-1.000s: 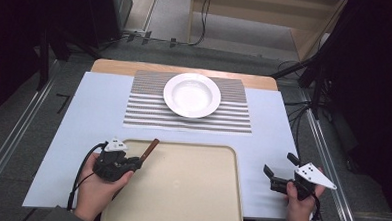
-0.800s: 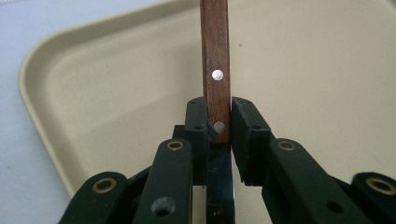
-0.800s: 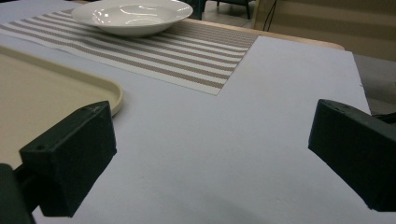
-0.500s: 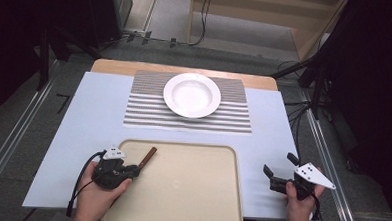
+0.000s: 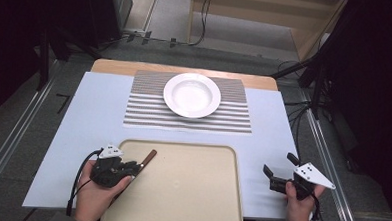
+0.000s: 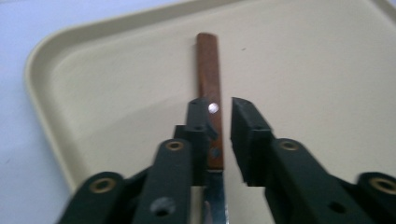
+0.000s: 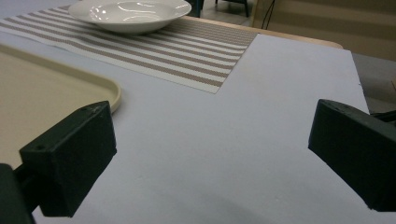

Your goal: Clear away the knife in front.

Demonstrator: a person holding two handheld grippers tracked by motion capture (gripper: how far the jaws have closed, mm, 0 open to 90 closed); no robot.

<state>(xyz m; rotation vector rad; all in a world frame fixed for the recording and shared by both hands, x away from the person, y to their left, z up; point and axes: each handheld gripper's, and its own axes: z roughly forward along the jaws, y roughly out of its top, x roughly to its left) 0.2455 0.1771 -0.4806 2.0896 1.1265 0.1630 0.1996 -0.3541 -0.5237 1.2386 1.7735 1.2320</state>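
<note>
A table knife with a brown wooden handle and bright steel blade (image 6: 208, 93) lay in the near left corner of the shallow beige plastic tray (image 5: 190, 200), handle pointing away from the person. The left gripper (image 6: 219, 135) straddled the knife where handle meets blade: one jaw touched the handle, the other stood just clear, so the gap was narrow but the grip not closed. The right gripper (image 5: 276, 181) rested on the pale blue table cover (image 5: 94, 111) beside the tray's right edge, jaws wide and empty. A white round ceramic bowl-plate (image 5: 191, 94) sat on the grey-and-white striped placemat (image 5: 144, 113) beyond the tray. The knife was judged light and rigid; the polished blade would be slippery and thin, whereas the riveted wooden handle offered flatter, higher-friction faces. A hold on the handle near the blade junction was judged best, keeping the balance point close to the jaws.
</note>
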